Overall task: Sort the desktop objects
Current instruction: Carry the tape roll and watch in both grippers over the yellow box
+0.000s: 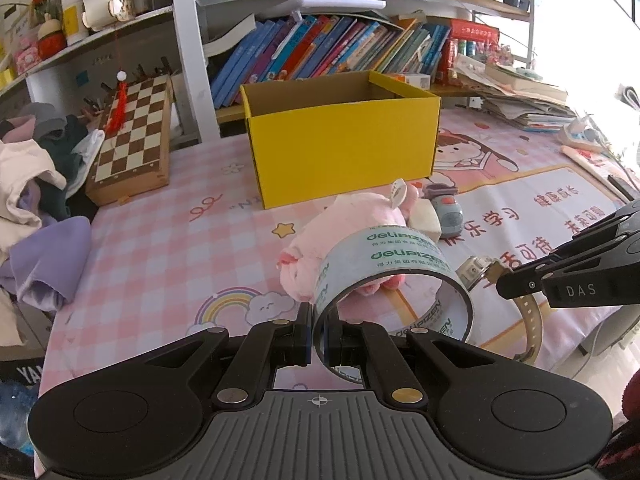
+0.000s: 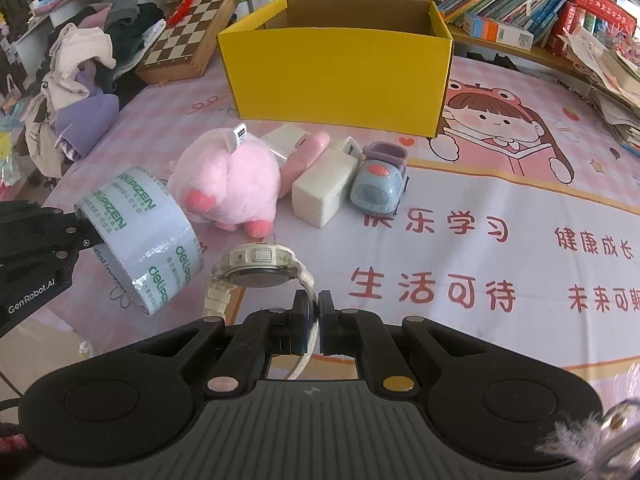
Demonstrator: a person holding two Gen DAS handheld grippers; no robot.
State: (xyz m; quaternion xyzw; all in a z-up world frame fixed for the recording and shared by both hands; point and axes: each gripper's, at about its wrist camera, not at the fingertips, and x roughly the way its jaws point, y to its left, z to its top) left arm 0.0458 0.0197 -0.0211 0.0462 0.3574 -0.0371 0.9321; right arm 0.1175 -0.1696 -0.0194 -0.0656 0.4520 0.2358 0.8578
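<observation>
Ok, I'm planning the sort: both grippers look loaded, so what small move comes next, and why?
Probably carry the left gripper, shut on the clear green-printed tape roll, forward over the open yellow cardboard box; the right gripper already grips the white wristwatch.

Pink checked desk mat point(image 2: 520, 208) below a crowded white bookshelf point(image 1: 188, 40), bright daylight at right.

plush pig point(image 1: 340, 240) partly behind tape roll point(image 1: 384, 276)

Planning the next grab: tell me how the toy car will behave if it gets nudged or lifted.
The toy car sits on wheels on the smooth desk mat, so a nudge would probably roll it. Its rounded, glossy plastic body may slip between flat pads. It looks hollow, so likely light; it touches the white block, which may shift too.
</observation>
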